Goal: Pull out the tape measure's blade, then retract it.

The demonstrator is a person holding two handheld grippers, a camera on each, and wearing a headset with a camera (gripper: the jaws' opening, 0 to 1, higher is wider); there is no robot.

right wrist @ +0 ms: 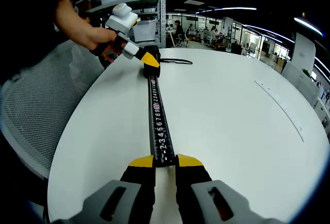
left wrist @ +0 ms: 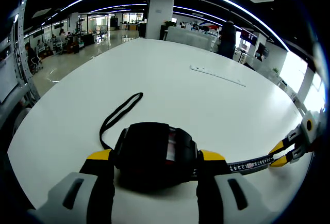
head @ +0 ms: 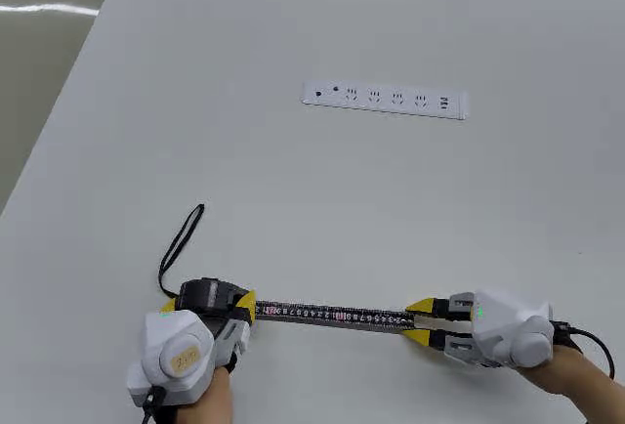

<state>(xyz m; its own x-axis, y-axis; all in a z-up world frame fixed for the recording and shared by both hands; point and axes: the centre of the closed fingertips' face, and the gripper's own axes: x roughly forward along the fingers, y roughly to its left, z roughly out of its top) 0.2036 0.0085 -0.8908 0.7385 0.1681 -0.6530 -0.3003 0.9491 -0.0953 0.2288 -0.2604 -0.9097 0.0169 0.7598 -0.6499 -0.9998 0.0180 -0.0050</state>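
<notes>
Tape measure (head: pixel 210 295), black-cased, resting on the white counter (head: pixel 293 180) near the person's edge, at lower left in the head view. The left gripper (left wrist: pixel 154 157) is clamped on the case, one yellow-tipped jaw against each side. From the case the blade (head: pixel 332 316) runs flat along the counter surface to the right, its printed numerals facing up. The right gripper (head: pixel 422 320) has its jaws drawn together on the blade's far end, so that the blade spans straight between the two grippers.

A black wrist strap (head: pixel 181 238) leaves the case and lies in a loose loop on the counter, pointing away from the person. A white power strip (head: pixel 385 99) lies flat farther back on the counter, well apart from the tape measure and both grippers.

In the right gripper view the blade recedes from the jaws to the case, where a hand (right wrist: pixel 90 35) holds the left gripper; a grey mesh chair (right wrist: pixel 36 110) stands beside the counter's edge. In the left gripper view the right gripper appears at the right margin, at the end of the blade.
</notes>
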